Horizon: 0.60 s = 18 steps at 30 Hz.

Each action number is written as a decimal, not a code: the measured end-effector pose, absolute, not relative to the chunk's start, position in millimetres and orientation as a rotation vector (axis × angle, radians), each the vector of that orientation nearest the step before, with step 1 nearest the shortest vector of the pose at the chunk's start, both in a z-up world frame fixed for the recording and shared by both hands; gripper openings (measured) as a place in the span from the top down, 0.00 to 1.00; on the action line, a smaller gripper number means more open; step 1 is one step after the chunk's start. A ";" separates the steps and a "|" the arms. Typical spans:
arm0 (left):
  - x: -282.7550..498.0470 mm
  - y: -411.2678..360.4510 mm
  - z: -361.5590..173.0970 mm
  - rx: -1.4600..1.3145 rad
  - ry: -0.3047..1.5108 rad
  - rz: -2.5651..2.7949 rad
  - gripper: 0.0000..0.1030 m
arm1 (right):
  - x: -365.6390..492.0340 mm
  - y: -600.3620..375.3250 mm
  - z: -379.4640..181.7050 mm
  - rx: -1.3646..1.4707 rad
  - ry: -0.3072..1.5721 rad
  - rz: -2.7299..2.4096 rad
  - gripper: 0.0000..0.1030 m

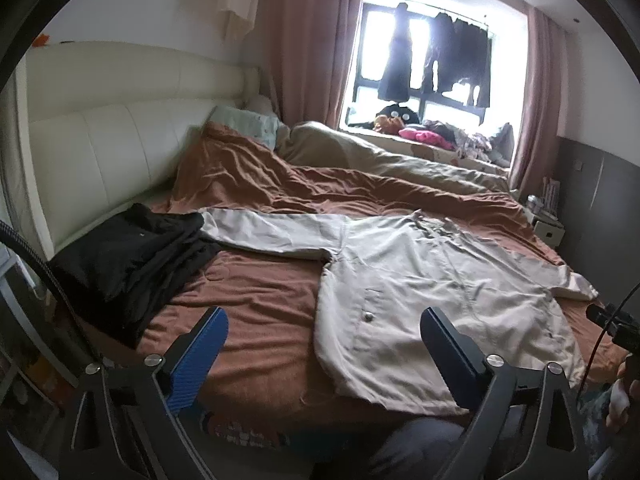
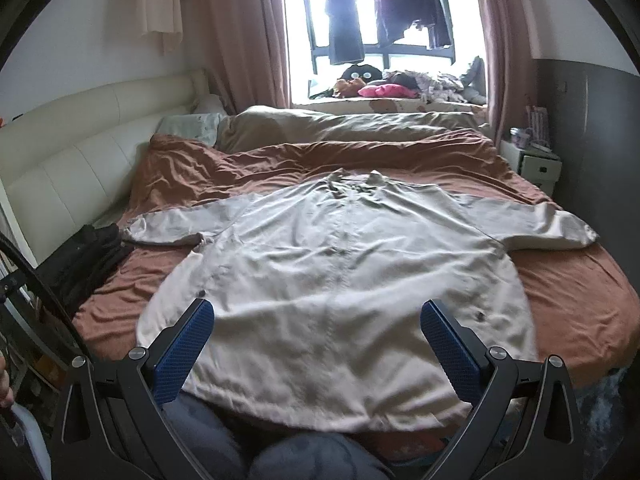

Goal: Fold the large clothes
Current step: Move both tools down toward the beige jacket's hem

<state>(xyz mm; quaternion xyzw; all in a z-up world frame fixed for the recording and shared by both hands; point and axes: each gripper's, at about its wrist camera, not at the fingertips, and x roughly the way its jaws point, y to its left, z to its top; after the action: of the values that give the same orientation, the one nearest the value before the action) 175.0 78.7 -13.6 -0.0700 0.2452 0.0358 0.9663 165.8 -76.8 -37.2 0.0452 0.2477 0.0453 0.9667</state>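
Observation:
A large beige button-up shirt (image 2: 332, 256) lies spread flat, front up, on the brown bed cover (image 2: 568, 296), sleeves out to both sides and hem toward me. It also shows in the left wrist view (image 1: 432, 280). My left gripper (image 1: 324, 320) is open and empty, above the bed's near edge beside the shirt's left hem. My right gripper (image 2: 316, 316) is open and empty, above the middle of the hem.
A folded black garment (image 1: 128, 256) lies on the bed at the left by the cream headboard (image 1: 112, 132). A rumpled olive duvet (image 2: 340, 124) lies at the far side. A white nightstand (image 2: 536, 164) stands at the right. Clothes hang at the window (image 2: 380, 20).

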 end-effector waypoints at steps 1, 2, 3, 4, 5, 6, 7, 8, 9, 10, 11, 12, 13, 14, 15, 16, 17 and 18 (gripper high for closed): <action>182.1 82.6 -13.4 -0.145 0.502 0.076 0.08 | 175.7 -76.5 -36.4 0.094 0.500 0.098 0.00; 189.6 87.2 -13.3 -0.151 0.508 0.080 0.09 | 183.5 -74.2 -35.5 0.097 0.500 0.105 0.00; 199.8 93.5 -13.0 -0.159 0.516 0.086 0.12 | 194.2 -70.8 -34.3 0.100 0.501 0.114 0.00; 207.0 98.6 -13.0 -0.164 0.521 0.091 0.15 | 203.8 -68.5 -33.5 0.102 0.501 0.122 0.00; 214.9 103.6 -12.7 -0.170 0.527 0.097 0.16 | 211.2 -67.0 -34.0 0.103 0.500 0.128 0.00; 225.4 110.4 -13.0 -0.176 0.534 0.103 0.16 | 221.2 -64.1 -33.8 0.106 0.501 0.136 0.00; 233.8 115.2 -13.1 -0.181 0.541 0.108 0.17 | 231.7 -61.1 -33.4 0.108 0.501 0.146 0.03; 240.5 118.8 -13.4 -0.184 0.545 0.110 0.18 | 239.5 -60.2 -34.2 0.108 0.503 0.155 0.05; 250.4 123.7 -13.7 -0.187 0.552 0.113 0.20 | 250.8 -57.8 -34.8 0.110 0.511 0.165 0.07; 257.8 127.2 -14.1 -0.190 0.558 0.115 0.22 | 259.4 -58.1 -36.1 0.112 0.514 0.170 0.10; 267.0 131.2 -14.8 -0.194 0.567 0.119 0.23 | 270.6 -57.5 -36.7 0.119 0.519 0.176 0.11; 277.1 135.6 -15.9 -0.199 0.575 0.120 0.25 | 281.2 -55.8 -37.6 0.125 0.523 0.186 0.14; 284.9 139.0 -16.5 -0.202 0.580 0.120 0.26 | 301.1 -53.8 -38.8 0.133 0.536 0.199 0.16; 294.8 143.1 -17.5 -0.204 0.587 0.123 0.27 | 301.1 -53.8 -38.8 0.133 0.536 0.199 0.16; 303.9 146.7 -18.5 -0.207 0.595 0.125 0.28 | 322.7 -50.8 -40.4 0.143 0.550 0.216 0.18; 314.3 151.3 -19.8 -0.211 0.602 0.126 0.29 | 322.7 -50.8 -40.4 0.143 0.550 0.216 0.20; 320.5 153.3 -20.7 -0.215 0.605 0.127 0.29 | 333.3 -48.3 -40.8 0.146 0.558 0.222 0.22; 331.7 157.2 -22.0 -0.220 0.612 0.129 0.30 | 345.8 -45.8 -42.6 0.152 0.568 0.230 0.24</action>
<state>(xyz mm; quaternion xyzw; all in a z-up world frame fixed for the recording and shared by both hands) 331.7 157.2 -22.0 -0.1080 0.3006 0.0632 0.9455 345.8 -45.8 -42.6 0.0748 0.2795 0.1131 0.9505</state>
